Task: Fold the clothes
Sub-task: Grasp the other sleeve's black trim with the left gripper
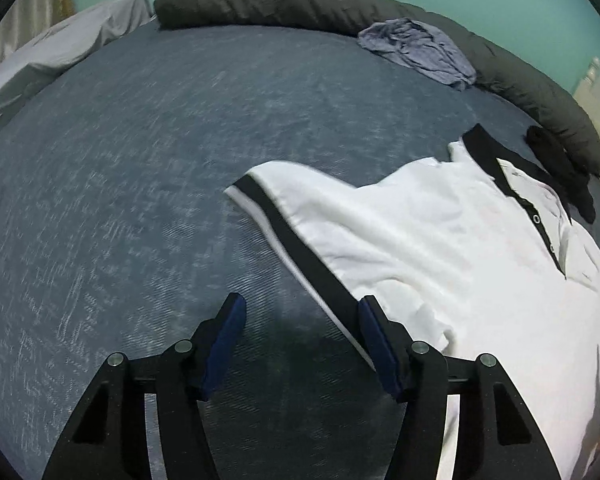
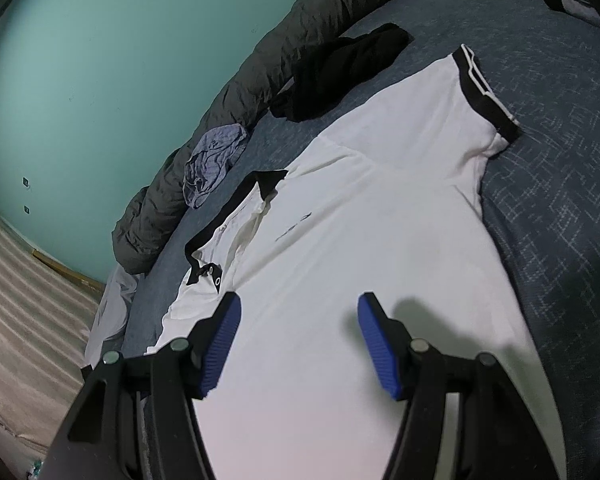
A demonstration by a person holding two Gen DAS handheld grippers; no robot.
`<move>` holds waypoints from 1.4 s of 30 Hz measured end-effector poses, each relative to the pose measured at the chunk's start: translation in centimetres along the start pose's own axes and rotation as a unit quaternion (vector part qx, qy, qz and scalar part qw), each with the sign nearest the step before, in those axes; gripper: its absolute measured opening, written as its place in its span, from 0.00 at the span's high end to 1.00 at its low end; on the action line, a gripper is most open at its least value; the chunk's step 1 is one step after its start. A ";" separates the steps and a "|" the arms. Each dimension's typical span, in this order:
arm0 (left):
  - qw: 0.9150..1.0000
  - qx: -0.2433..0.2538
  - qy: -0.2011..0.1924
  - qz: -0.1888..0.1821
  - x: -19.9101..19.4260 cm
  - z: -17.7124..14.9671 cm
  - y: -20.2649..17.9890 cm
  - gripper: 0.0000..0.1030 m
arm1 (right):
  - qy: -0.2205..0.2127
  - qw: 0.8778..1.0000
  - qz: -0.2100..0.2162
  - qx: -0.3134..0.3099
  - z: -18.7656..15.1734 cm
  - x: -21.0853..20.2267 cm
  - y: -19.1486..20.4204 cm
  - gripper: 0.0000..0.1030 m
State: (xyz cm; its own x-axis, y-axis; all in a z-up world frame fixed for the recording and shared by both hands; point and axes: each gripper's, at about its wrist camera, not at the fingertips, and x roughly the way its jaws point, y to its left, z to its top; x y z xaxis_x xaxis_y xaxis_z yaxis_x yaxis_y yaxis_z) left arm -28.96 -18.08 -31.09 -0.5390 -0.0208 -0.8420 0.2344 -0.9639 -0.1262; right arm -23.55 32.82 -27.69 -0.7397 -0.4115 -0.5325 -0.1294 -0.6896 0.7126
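Left gripper point(image 1: 302, 312), jaws wide and empty, hangs above the blue bedsheet point(image 1: 140, 160) just beside the black-banded sleeve of a white polo shirt point(image 1: 440, 240). Right gripper point(image 2: 299, 312), jaws likewise wide, hangs over the shirt's body. Black garment point(image 2: 340, 68) and crumpled blue-grey cloth point(image 2: 214, 160) lie near the dark duvet point(image 2: 236, 92) along the bed's wall-side edge.
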 end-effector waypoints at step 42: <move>0.995 -0.068 -0.009 -0.077 0.2 1.7 -0.1 0.97 | -0.004 1.000 0.004 0.028 0.8 0.1 -0.9 0.40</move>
State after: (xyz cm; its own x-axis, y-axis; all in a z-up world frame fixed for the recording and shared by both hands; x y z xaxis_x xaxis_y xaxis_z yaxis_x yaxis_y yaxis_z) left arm -30.42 -18.42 -30.34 -0.5906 0.1190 -0.7981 0.2550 -0.9109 -0.3245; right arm -24.01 33.86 -28.05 -0.7460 -0.4113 -0.5237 -0.1604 -0.6524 0.7407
